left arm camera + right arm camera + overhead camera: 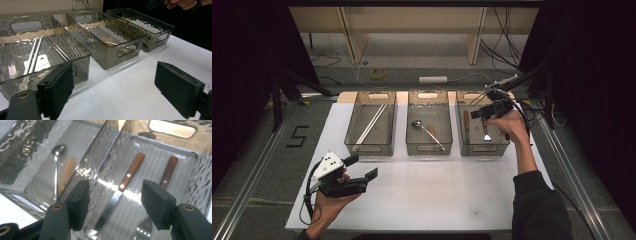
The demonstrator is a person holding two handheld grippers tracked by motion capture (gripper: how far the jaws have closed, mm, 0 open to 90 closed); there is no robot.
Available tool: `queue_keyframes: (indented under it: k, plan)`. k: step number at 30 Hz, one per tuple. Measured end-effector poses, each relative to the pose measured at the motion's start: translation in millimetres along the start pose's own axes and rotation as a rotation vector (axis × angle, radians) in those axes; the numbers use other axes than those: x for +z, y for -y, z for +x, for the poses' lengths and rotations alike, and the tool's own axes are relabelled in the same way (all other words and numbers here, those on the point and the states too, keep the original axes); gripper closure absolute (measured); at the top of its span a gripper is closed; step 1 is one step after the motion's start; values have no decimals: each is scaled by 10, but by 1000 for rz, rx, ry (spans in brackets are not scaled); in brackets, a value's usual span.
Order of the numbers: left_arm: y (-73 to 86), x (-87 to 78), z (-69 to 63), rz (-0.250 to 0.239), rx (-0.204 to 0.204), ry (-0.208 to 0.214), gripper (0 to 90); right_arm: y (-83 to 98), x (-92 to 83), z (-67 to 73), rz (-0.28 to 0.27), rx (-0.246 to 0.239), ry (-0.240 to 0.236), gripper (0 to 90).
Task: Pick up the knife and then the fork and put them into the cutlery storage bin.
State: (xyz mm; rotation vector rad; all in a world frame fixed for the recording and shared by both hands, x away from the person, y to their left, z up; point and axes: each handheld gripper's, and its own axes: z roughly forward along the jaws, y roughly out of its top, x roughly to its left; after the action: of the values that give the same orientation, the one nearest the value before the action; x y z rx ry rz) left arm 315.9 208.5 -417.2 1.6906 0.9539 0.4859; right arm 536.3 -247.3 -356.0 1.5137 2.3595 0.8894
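Right tool (pixel 113 207) jaws wide apart, nothing held, above right bin (pixel 462 140). Knife (pixel 117 195) lies directly below tool, fork (pixel 160 192) just beside. Risk: your descent clips bin wall or knocks fork. Left tool (pixel 112 90) wide apart, nothing held, over bench (pixel 130 95).

Three bins (pixel 110 47): smoky clear plastic, glossy, rippled walls, ribbed floors. Knife (pixel 125 185) and fork (pixel 163 178): brown wood handles with metal rivets, shiny steel blade and tines. Spoon (pixel 57 151): polished metal, pale wood handle. Chopsticks (pixel 32 56): bright metal. Table (pixel 427 190) cover: white, matt, smooth. Right gripper (pixel 113 200) pads: black, matt.
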Motion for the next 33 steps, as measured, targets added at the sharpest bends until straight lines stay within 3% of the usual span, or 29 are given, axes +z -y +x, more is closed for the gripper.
queue_keyframes:
  k: [9, 14, 21, 33]
  plan:
    - [3, 5, -2, 9, 3, 4, 153, 135, -79, 128, -92, -13, -23, 376]
    - [4, 10, -3, 6, -1, 2, 153, 277, -120, 233, -150, -24, -64, 370]
    - [5, 12, -2, 7, -3, 0, 153, 514, -153, 421, -218, -57, -84, 368]
    - [10, 11, 13, 11, -17, 0, 153, 905, -171, 693, -305, -76, -187, 352]
